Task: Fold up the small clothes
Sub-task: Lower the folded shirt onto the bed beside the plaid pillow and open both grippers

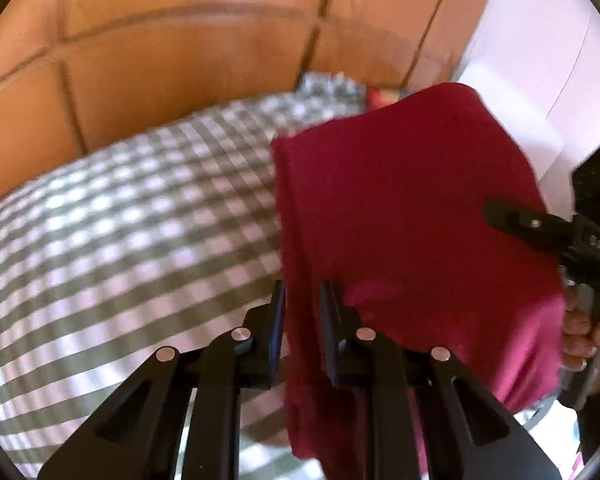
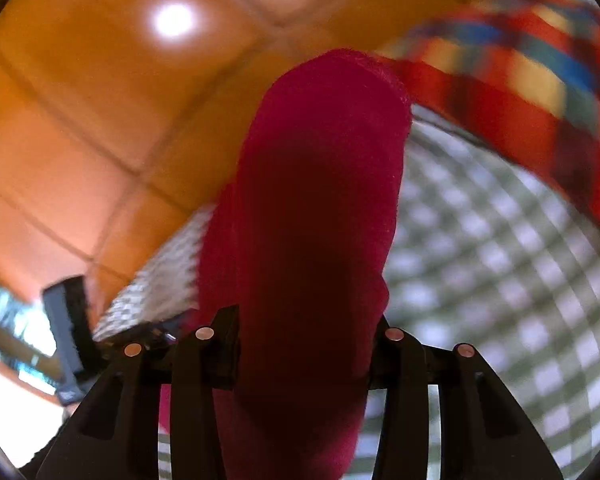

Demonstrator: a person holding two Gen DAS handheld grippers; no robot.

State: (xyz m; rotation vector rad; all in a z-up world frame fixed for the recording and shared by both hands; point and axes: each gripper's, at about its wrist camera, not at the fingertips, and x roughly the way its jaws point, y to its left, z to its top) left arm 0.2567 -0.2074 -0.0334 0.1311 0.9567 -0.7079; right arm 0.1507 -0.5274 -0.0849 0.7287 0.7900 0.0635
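- Presently, item one: a crimson cloth (image 1: 412, 208), soft and fleecy, lifted clear above the checked surface and hanging between my two grippers; in the right wrist view it rises as a thick, rounded fold (image 2: 320, 208) straight ahead of my fingers.
- My left gripper (image 1: 302, 320): its two fingers are pinched on one edge of the crimson cloth, with a narrow band of fabric running down between them and spilling below.
- My right gripper (image 2: 306, 344): clamped on a bulkier bunch of the same cloth, the jaws standing apart by the thickness of the fold; from the left wrist view it (image 1: 496, 214) reaches in at the cloth's right side, a hand (image 1: 584, 336) wrapped round its handle.
- Green-and-white checked cover (image 1: 140, 220): spread beneath the cloth, soft-looking, blurred.
- Plaid fabric (image 2: 520, 96) in red, blue and yellow: lying on the checked cover beyond the cloth, at upper right in the right wrist view, blurred.
- Orange-brown tiled floor (image 1: 180, 60): beyond the cover's far edge, with a bright spot of reflected light.
- White surface (image 1: 532, 80): at the far right; I cannot tell what it is.
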